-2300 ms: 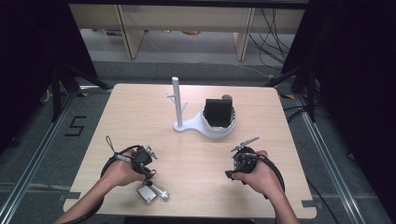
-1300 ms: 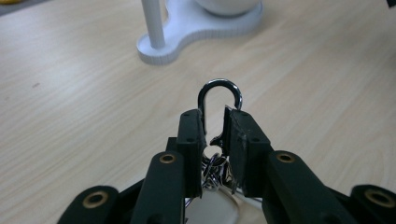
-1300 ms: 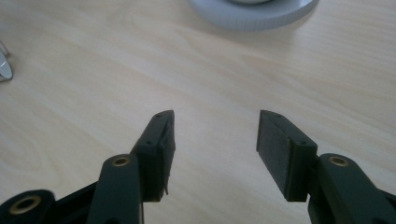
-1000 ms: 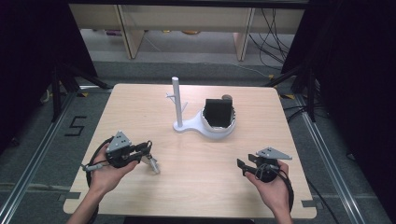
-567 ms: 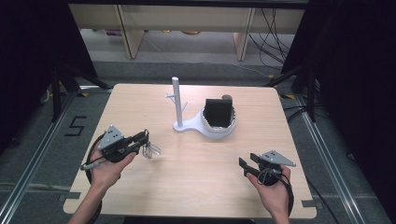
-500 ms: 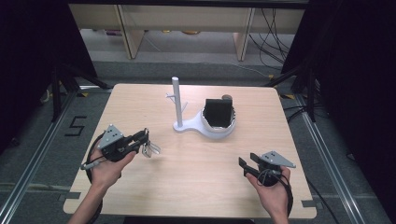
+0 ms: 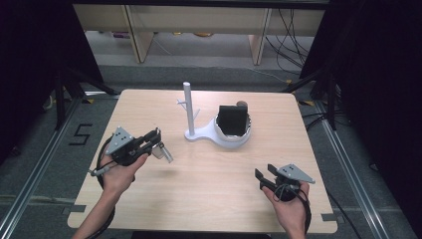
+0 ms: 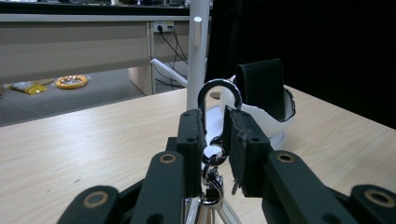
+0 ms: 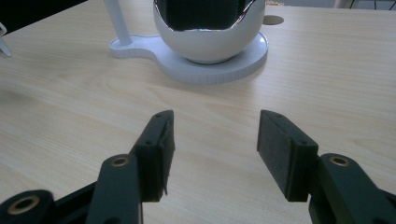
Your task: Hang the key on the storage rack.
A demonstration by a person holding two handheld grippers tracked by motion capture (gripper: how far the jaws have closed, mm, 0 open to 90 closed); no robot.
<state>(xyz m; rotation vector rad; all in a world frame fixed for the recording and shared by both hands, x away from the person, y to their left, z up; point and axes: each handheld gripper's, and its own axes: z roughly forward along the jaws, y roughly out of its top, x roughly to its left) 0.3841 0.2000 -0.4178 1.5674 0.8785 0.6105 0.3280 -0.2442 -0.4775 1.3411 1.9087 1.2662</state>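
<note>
a metal snap hook (image 8: 218, 100) is clamped in the left tongs (image 8: 215, 140) near the surface's left edge; its lower end is cut off. the right tongs (image 9: 215, 154) are held apart, empty.

high view looks down; both gripper views face the white stand (image 7: 219, 130) closely.

We see a glossy chromed metal carabiner (image 8: 219, 100), matt black plastic fingers (image 8: 243, 140) with rough worn pads, a smooth matt white plastic stand (image 7: 219, 132), and beneath it the pale wood-grain bench (image 7: 214, 184)
</note>
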